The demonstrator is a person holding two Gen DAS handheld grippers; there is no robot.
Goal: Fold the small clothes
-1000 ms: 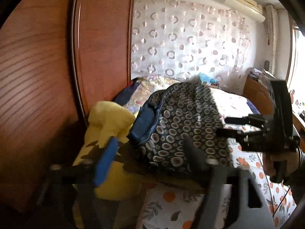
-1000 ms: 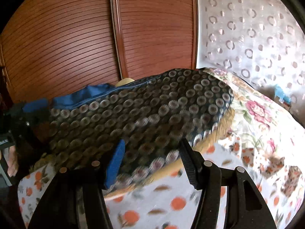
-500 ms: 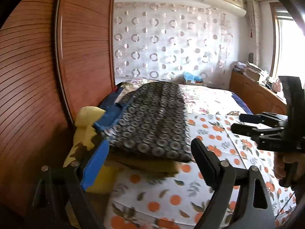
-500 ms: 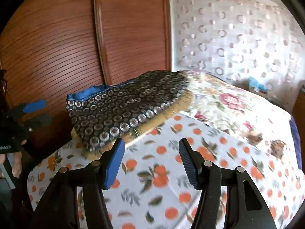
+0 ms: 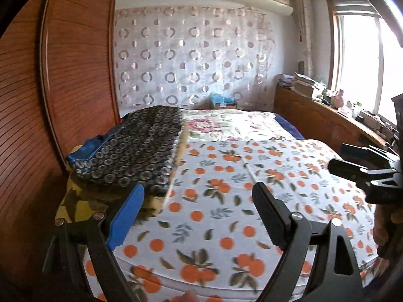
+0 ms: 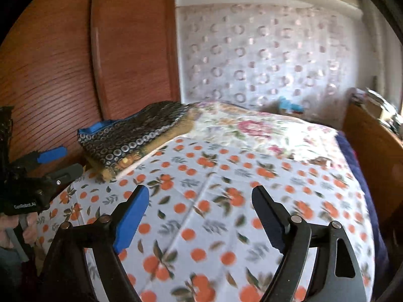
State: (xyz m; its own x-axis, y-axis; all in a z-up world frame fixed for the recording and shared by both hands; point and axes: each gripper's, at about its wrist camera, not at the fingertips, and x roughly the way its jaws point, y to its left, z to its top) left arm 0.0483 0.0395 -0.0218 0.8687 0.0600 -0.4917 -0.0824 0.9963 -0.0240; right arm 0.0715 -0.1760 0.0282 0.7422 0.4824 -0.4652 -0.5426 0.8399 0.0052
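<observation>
A folded dark garment with a ring pattern and blue trim [image 5: 131,151] lies on top of a yellow folded piece [image 5: 83,198] at the bed's left edge; it also shows in the right wrist view [image 6: 133,133]. My left gripper [image 5: 199,214] is open and empty, held back from the pile above the bed's near corner. My right gripper [image 6: 200,214] is open and empty above the orange-print sheet. Each gripper shows in the other's view: the right one [image 5: 352,161] at the right edge, the left one [image 6: 58,161] at the left edge.
The bed carries an orange-print sheet [image 5: 252,188] in front and a floral cover [image 5: 226,125] behind. A wooden wardrobe [image 5: 63,75] stands close on the left. A wooden desk with clutter [image 5: 327,110] runs along the right under the window. A patterned curtain hangs behind.
Both grippers have let go of the dark garment and pulled back from it. The garment now rests flat on the pile at the bed's left edge.
</observation>
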